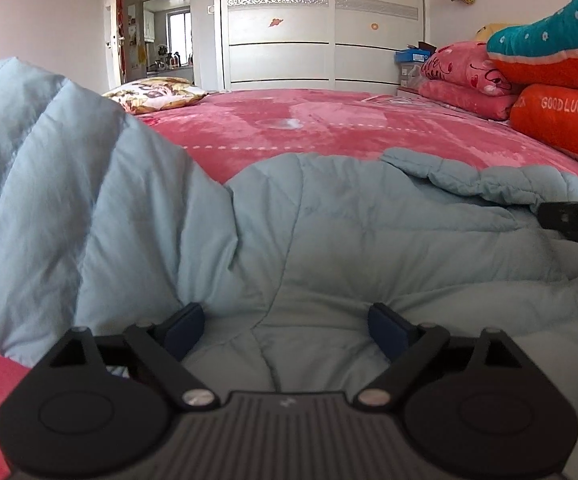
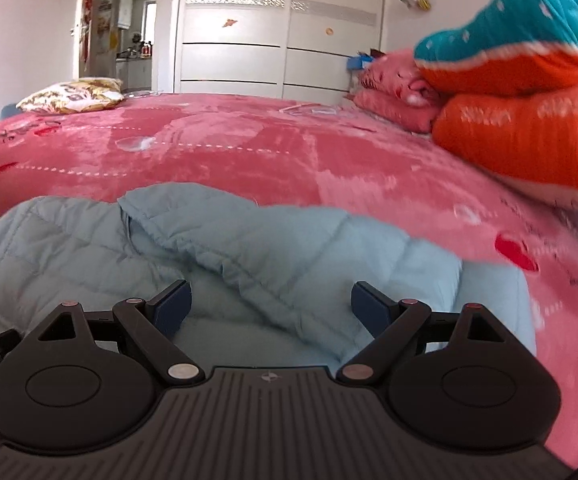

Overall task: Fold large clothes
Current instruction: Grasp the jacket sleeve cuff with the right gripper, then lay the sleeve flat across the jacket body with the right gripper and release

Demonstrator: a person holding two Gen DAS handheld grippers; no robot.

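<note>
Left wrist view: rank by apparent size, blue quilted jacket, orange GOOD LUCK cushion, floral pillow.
1. blue quilted jacket, fills most of the frame, though nearest the camera.
2. orange GOOD LUCK cushion, partly cut off at the edge.
3. floral pillow, smallest, also farthest away.

Pale blue quilted jacket (image 1: 329, 232), pink bedspread (image 1: 329, 124)

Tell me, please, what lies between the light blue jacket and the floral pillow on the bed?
Only bare pink bedspread lies between the jacket and the floral pillow, seen best in the right wrist view.
</note>
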